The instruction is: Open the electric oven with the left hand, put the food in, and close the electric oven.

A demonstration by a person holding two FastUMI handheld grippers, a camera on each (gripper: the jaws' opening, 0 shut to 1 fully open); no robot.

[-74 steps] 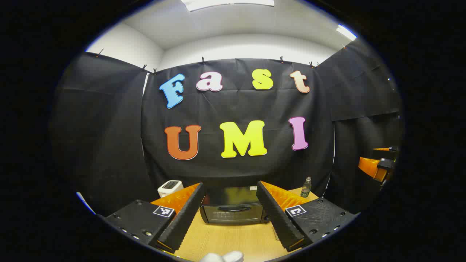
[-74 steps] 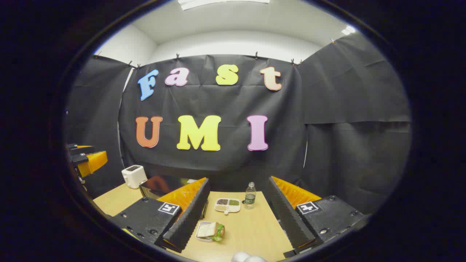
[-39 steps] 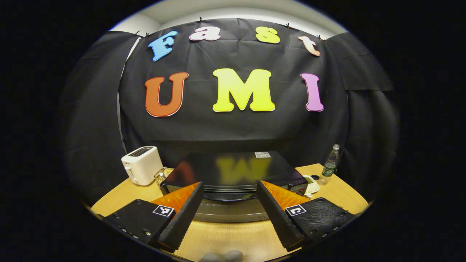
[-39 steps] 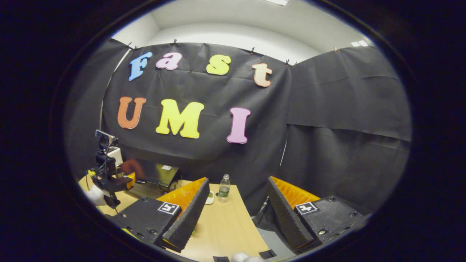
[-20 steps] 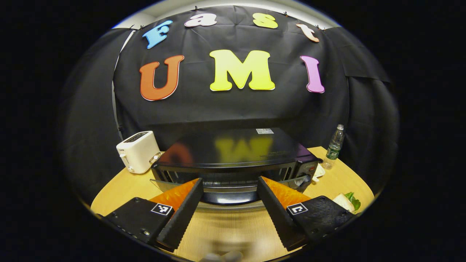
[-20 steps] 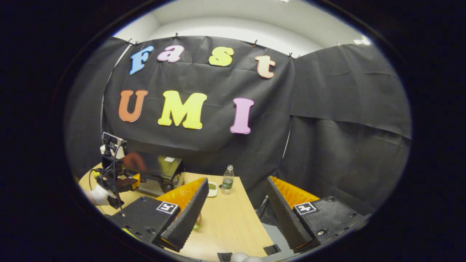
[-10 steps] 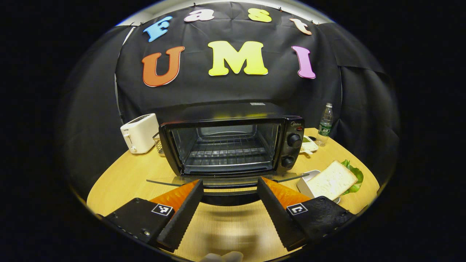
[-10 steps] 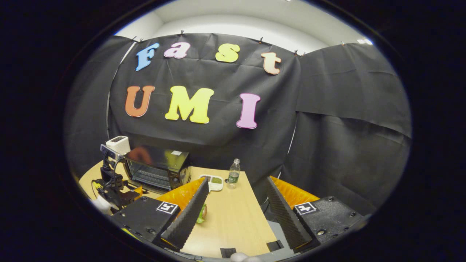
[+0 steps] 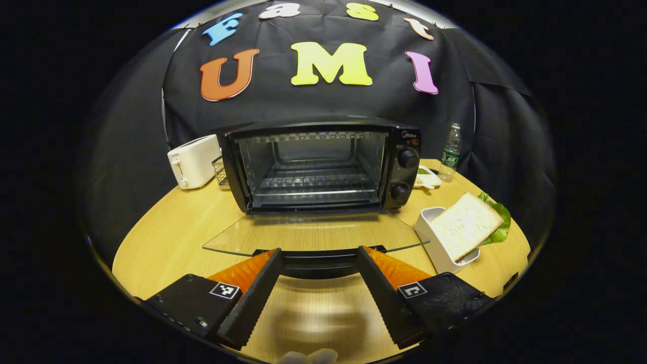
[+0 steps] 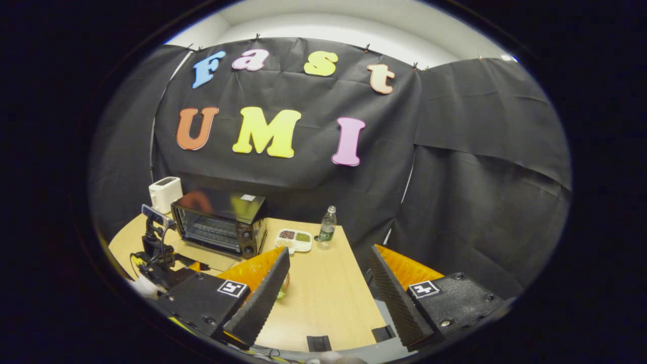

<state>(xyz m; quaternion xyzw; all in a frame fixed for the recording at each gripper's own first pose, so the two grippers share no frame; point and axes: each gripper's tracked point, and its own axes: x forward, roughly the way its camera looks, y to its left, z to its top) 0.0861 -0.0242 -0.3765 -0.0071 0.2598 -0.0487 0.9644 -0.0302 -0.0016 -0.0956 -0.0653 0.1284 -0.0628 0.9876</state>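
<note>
Looking along my left gripper [image 9: 316,263], its ridged fingers are spread, straddling the curved handle [image 9: 317,264] of the oven's [image 9: 323,167] flat glass door [image 9: 313,235], not pinching it. Behind, the boxy oven stands open, wire rack bare. Right of the fingers, a sandwich [image 9: 467,225] leans in a white dish [image 9: 437,247]; a toaster [image 9: 192,161] sits far left.

My right gripper [image 10: 326,283] hangs released over the wooden table [image 10: 323,298]. Ahead left: the oven [image 10: 220,222], a bottle [image 10: 327,226], a divided tray [image 10: 294,240].
</note>
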